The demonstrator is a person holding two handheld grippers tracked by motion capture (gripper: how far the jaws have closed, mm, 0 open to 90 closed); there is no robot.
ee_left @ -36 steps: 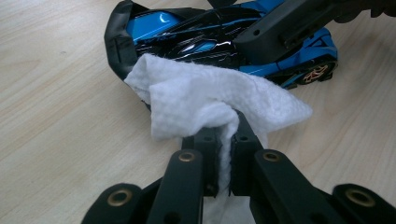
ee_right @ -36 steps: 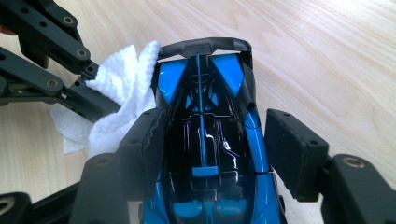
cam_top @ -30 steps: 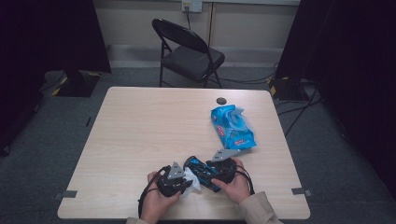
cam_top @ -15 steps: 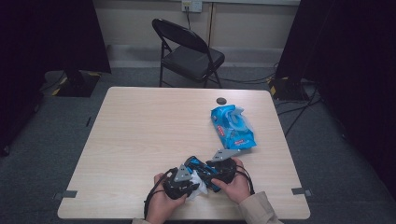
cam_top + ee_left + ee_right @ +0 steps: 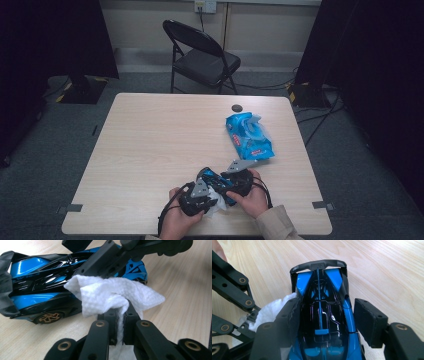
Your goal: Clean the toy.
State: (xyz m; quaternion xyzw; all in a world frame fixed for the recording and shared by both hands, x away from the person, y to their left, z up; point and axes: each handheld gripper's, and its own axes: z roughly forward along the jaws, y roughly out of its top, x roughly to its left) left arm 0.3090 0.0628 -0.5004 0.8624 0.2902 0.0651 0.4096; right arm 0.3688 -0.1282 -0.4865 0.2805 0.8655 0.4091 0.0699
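Left gripper view: the left tongs [image 5: 120, 322] are clamped on a white wipe [image 5: 112, 296], a crumpled sheet with a dimpled, quilted texture, pressed against the flank of a toy race car [image 5: 42, 290]. Glossy blue and black panels cover the low, wedge-shaped plastic car, and a bronze spoked wheel sits at its 7 o'clock corner. In the right gripper view, the right tongs [image 5: 329, 320] straddle the car's body [image 5: 322, 312], their ribbed black pads set against both sides of the cockpit, gripping it; a raised black wing arches across the 12 o'clock end. From the high view, the car [image 5: 216, 179] sits near the 6 o'clock edge of the pale woodgrain bench [image 5: 150, 145], with a shiny blue wipes packet [image 5: 248, 136] at about 2 o'clock from it.
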